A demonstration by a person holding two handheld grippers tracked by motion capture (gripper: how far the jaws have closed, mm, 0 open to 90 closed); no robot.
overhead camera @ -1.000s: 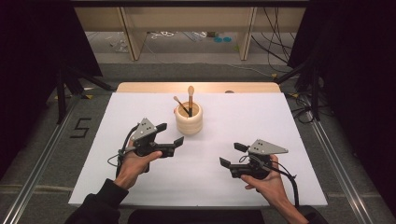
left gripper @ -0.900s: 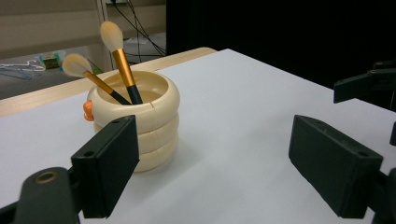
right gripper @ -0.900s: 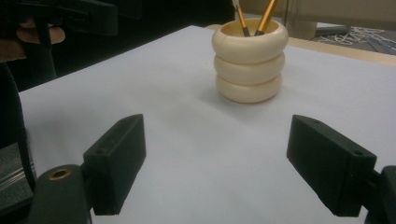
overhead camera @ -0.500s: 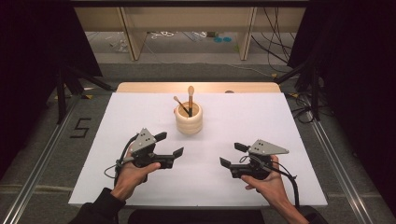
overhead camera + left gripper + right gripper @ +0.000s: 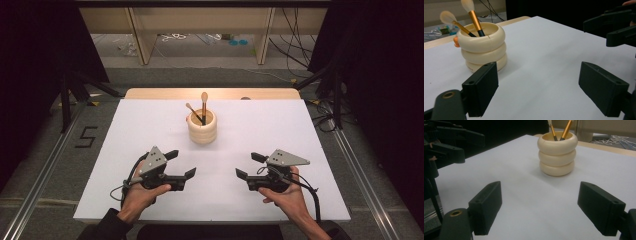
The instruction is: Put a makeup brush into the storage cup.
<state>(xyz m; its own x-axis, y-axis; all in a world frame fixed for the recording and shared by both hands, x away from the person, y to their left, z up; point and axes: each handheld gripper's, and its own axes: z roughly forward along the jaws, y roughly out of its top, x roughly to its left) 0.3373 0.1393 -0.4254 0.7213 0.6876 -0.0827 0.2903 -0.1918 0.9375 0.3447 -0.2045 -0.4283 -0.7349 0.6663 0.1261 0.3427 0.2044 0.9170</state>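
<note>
High view: left gripper (image 5: 180, 164) and right gripper (image 5: 247, 166) rest low on the table (image 5: 325, 150), jaws spread wide, empty, well apart from the cup (image 5: 202, 128) holding two brushes (image 5: 203, 105).

Left gripper view: cup (image 5: 482, 45) beyond the left jaw.

Right gripper view: cup (image 5: 557, 152) ahead between the parted jaws.

The high view looks forward and down from above your side of the white rectangular table (image 5: 150, 125). The cream ringed ceramic holder (image 5: 202, 128) stands beyond your hands, near the picture's middle.

The left gripper view sits low and close to the tabletop. It faces along its own two black jaws, with the holder (image 5: 482, 46) ahead at its left.

The right gripper view is equally low, with the holder (image 5: 557, 152) ahead, right of centre.

All three views share the holder and the white surface around it.
</note>
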